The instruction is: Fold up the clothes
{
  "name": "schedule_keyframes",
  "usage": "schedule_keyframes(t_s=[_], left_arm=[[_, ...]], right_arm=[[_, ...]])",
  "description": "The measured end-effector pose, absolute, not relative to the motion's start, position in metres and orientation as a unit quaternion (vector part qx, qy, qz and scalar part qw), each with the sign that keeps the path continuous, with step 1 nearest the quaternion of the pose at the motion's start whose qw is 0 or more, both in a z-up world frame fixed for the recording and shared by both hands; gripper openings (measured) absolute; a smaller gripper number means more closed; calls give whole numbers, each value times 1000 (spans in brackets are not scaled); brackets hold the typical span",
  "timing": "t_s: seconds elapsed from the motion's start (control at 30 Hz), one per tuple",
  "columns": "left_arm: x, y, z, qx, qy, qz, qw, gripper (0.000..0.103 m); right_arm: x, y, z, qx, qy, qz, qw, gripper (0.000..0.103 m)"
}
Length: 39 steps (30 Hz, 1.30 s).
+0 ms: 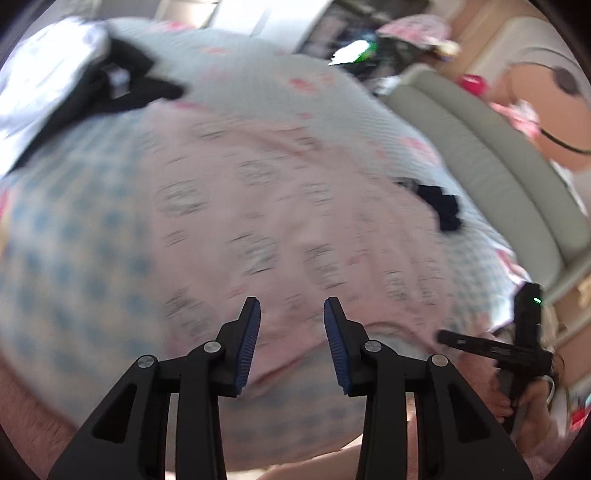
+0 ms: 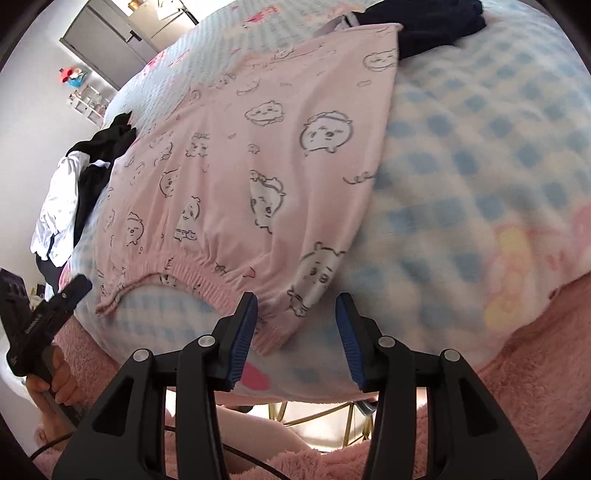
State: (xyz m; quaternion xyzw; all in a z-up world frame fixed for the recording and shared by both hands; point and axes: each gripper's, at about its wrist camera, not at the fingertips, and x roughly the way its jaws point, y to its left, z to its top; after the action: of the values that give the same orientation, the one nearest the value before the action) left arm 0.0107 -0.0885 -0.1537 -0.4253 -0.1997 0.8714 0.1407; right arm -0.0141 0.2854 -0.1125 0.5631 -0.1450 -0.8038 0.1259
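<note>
Pink pyjama trousers with cartoon faces [image 2: 255, 147] lie flat on a blue-and-white checked blanket [image 2: 461, 166], with the elastic waistband [image 2: 192, 271] toward me. They also show, blurred, in the left wrist view [image 1: 258, 206]. My left gripper [image 1: 291, 314] is open and empty, just above the near edge of the trousers. My right gripper [image 2: 297, 310] is open and empty, its tips at the waistband's right corner. The left gripper also appears in the right wrist view [image 2: 44, 317], held in a hand.
A pile of black and white clothes [image 2: 81, 184] lies at the bed's far left. A dark garment [image 2: 436, 26] lies beyond the trousers. A grey padded bed frame [image 1: 498, 177] runs along the right. A fluffy pink blanket [image 2: 535, 350] covers the near edge.
</note>
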Motion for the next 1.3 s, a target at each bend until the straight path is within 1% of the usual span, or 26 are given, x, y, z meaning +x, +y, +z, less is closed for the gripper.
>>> schedule_keyframes(t_s=[0.07,0.13,0.2,0.27,0.33,0.4,0.57,0.63,0.73,0.83,0.9,0.97,1.07,1.17,1.27,1.3], left_arm=[[0,-75,-151,-420,-190,870,172,36],[-18,-53,-160,-440,-173,861,187,36],[-29,-37,-172,-461,-162,850,196,35],[-34,-28,-189,-485,-158,837,199,35],[-27,-24,-199,-489,-139,840,191,35],[-26,-27,-199,-488,-144,838,200,36],[-28,-34,-201,-489,-178,827,211,36],[-25,-32,-200,-487,-170,830,212,36],[-25,-34,-200,-489,-177,827,214,37],[-28,-38,-201,-493,-192,820,218,37],[-28,-40,-202,-493,-196,818,220,37],[-27,-41,-201,-491,-197,819,220,37],[-26,-41,-200,-488,-198,821,220,37],[-26,-37,-195,-480,-186,829,218,38],[-24,-33,-191,-477,-169,835,214,40],[-24,-32,-191,-478,-165,836,213,40]], right_arm=[[-16,283,-112,565,-141,-802,132,45],[-15,275,-114,566,-134,-803,129,45],[-16,271,-119,567,-143,-800,131,44],[-18,268,-122,565,-151,-800,134,30],[-25,263,-121,558,-153,-805,133,9],[-32,258,-114,546,-152,-813,134,7],[-65,223,-72,504,-118,-837,179,6],[-78,196,-60,489,-96,-843,202,6],[-87,162,-51,472,-68,-848,230,6],[-94,134,-75,502,-54,-826,251,7],[-96,125,-100,537,-50,-807,241,8],[-93,131,-107,547,-70,-802,230,9],[-88,150,-94,533,-95,-813,212,9],[-81,168,-79,520,-74,-833,172,9],[-74,175,-70,510,-67,-842,164,9],[-73,175,-69,510,-69,-840,172,13]])
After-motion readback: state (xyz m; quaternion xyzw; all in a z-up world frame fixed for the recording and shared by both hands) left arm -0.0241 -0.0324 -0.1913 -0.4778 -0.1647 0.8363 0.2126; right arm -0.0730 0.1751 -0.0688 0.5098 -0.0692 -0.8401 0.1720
